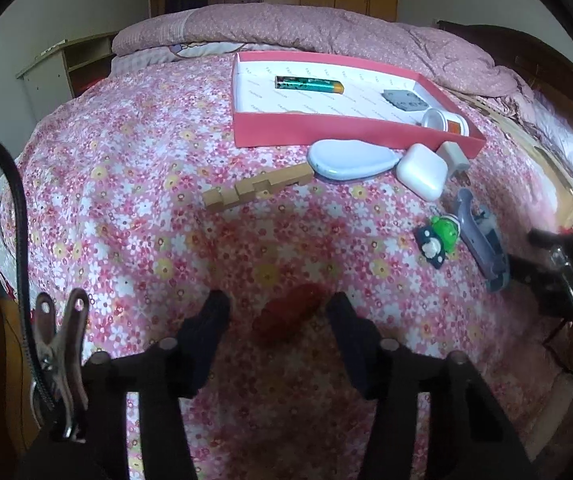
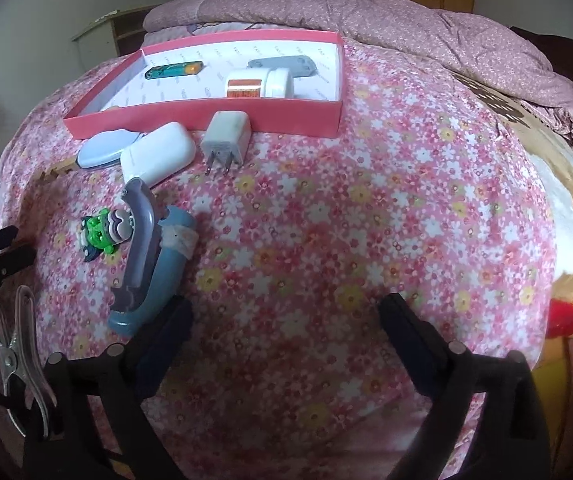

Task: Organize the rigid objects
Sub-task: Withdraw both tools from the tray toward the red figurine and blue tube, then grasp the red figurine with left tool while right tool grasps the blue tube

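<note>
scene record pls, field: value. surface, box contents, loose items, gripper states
surface: floral bedspread
container: red box, open top
in box: battery, grey flat piece, small white jar
loose, beside box: wooden block piece, pale blue oval case, white case, wall charger
loose, nearer: green toy figure, blue-grey tool, dark red object
left gripper: open, around the dark red object
right gripper: open, holding nothing
</note>
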`<state>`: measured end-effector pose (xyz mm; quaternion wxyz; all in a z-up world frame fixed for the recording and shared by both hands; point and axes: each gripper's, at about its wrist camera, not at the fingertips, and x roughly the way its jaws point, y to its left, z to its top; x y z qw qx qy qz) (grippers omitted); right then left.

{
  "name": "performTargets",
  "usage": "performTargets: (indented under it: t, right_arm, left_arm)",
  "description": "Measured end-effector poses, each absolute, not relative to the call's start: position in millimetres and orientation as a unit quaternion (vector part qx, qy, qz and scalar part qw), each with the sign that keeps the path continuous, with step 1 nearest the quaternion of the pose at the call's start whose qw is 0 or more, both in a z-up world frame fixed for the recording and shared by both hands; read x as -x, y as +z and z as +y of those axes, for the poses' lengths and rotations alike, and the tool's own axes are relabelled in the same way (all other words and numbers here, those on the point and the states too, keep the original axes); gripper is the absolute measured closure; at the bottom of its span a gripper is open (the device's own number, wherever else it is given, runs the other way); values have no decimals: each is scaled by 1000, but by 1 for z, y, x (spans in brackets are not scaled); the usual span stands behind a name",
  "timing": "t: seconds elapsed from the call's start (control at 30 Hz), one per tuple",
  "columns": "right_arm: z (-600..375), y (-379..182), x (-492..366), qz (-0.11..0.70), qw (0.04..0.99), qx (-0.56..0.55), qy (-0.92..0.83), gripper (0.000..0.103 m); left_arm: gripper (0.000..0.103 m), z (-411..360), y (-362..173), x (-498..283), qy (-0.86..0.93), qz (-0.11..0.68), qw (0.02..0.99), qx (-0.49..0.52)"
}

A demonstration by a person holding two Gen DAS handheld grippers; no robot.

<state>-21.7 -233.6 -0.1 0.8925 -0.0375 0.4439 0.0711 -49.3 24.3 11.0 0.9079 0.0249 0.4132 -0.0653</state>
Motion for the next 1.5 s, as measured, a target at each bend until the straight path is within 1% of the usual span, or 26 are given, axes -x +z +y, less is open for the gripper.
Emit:
performTargets:
  t: [0.13, 0.17, 0.23, 0.27, 0.3, 0.33, 0.4, 0.43, 0.5, 0.57, 0.7, 0.77, 0.83, 0.93, 1.0, 1.07, 1.2, 1.5]
  right_arm:
    - [-236, 3, 23, 460, 883, 33, 87, 6]
    - [-238, 6, 23, 465, 880, 25, 92, 8]
    - [-239, 11, 25, 464, 880, 8, 104, 14]
    - [-239, 13, 28, 459, 881, 2, 113, 18]
    - [-238, 16, 29, 456, 882, 0, 118, 21]
    - [-236, 17, 32, 450, 884, 1, 125, 23]
    - [-231, 19, 35, 444, 886, 6, 136, 35]
    - [-228, 20, 36, 442, 886, 7, 142, 38]
    - [-222, 20, 36, 441, 884, 3, 154, 50]
    - [-218, 19, 34, 442, 882, -6, 163, 57]
    - [-218, 19, 28, 450, 874, -42, 179, 65]
    - [-220, 17, 24, 456, 866, -71, 193, 65]
    - [-221, 15, 21, 459, 864, -79, 192, 66]
    - [-220, 11, 15, 464, 863, -82, 184, 76]
    - [-219, 9, 12, 465, 863, -82, 181, 87]
    - [-217, 9, 12, 464, 863, -78, 182, 92]
    - [-221, 11, 11, 459, 862, -94, 190, 92]
    - [-236, 28, 9, 437, 875, -98, 183, 92]
  left_arm:
    - [49, 24, 9, 45, -60, 416, 907, -30]
    - [49, 23, 10, 45, -60, 415, 907, -31]
    - [50, 23, 9, 45, -59, 413, 908, -32]
    - [53, 23, 10, 46, -58, 412, 909, -33]
    - [58, 24, 10, 46, -56, 411, 909, -34]
    - [61, 24, 10, 46, -54, 411, 909, -34]
    - [72, 27, 11, 47, -48, 410, 910, -33]
    - [74, 28, 11, 47, -46, 410, 910, -31]
    - [80, 32, 12, 47, -44, 410, 911, -21]
    - [82, 35, 13, 47, -45, 411, 911, -14]
    - [82, 41, 16, 49, -59, 413, 909, 2]
    - [82, 45, 18, 50, -69, 413, 908, 16]
    - [82, 46, 20, 50, -74, 414, 907, 26]
    - [82, 45, 23, 50, -76, 412, 908, 26]
    - [82, 43, 27, 50, -77, 407, 910, 19]
    - [82, 41, 30, 47, -82, 404, 911, 19]
    - [82, 37, 41, 37, -102, 397, 912, 30]
    - [82, 13, 69, 10, -117, 360, 926, -8]
